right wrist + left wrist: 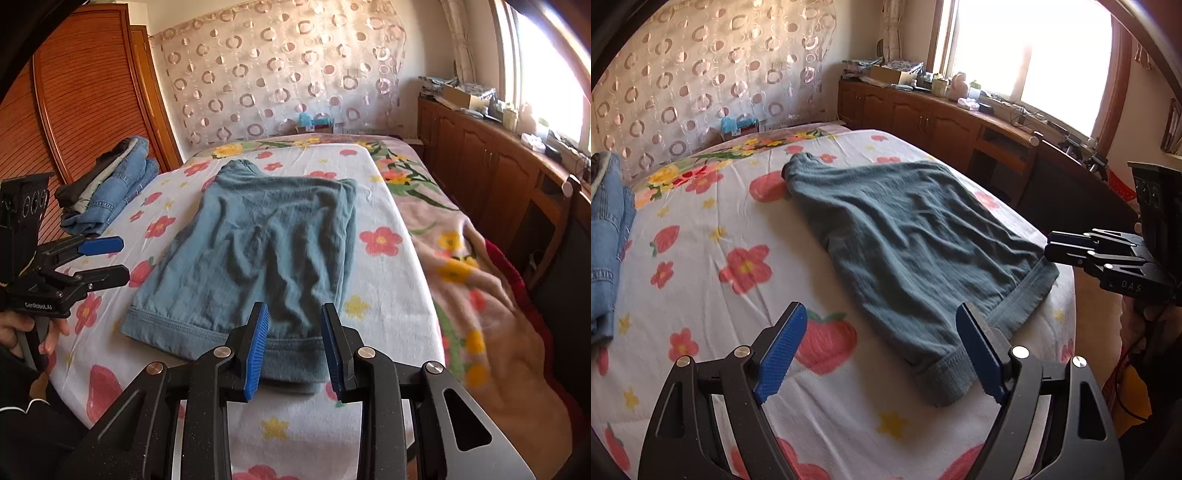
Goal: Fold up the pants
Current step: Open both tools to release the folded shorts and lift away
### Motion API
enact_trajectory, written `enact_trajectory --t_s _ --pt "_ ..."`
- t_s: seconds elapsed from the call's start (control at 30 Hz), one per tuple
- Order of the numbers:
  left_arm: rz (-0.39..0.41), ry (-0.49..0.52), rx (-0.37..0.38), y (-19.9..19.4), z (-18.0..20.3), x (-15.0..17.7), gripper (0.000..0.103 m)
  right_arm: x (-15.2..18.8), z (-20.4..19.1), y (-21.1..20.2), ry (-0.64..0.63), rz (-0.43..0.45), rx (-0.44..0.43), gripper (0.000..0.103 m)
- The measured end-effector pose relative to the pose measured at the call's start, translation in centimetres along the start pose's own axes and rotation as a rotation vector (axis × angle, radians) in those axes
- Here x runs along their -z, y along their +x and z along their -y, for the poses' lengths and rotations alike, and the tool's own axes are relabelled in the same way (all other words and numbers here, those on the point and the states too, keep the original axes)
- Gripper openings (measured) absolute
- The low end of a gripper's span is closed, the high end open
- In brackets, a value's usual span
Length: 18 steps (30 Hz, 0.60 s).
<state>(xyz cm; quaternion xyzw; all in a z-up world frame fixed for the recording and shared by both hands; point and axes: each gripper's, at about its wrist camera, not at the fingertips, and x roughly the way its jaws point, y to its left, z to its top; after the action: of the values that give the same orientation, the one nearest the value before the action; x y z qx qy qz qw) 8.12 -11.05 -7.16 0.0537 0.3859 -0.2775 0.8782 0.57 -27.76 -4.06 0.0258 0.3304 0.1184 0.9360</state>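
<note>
Both grippers, left gripper (882, 354) and right gripper (293, 349), hang open and empty over the half-folded teal pants (258, 243) (waistband nearest), so gripping that hem likely comes next.

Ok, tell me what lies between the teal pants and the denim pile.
Only bare floral bedsheet separates the teal pants from the denim pile, clearest in the right wrist view.

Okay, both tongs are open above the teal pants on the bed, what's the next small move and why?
Probably lower the right tongs onto the waistband and close. Their jaws stand open and straddle that near hem without gripping it, and the left tongs hang open beside the other waistband corner. The teal pants lie flat on the floral sheet, seemingly folded once, so another fold needs a grip first.
</note>
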Motion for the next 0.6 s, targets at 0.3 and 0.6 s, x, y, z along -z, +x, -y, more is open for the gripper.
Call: enact_trajectory --t_s 0.3,0.6 --pt "-0.064 0.015 0.022 1.0 1.6 2.1 0.083 1.3 0.7 0.5 0.037 -0.033 0.024 0.031" --pt "-0.038 0.017 0.054 0.5 2.5 2.9 0.070 1.8 0.9 0.2 0.066 -0.024 -0.017 0.030"
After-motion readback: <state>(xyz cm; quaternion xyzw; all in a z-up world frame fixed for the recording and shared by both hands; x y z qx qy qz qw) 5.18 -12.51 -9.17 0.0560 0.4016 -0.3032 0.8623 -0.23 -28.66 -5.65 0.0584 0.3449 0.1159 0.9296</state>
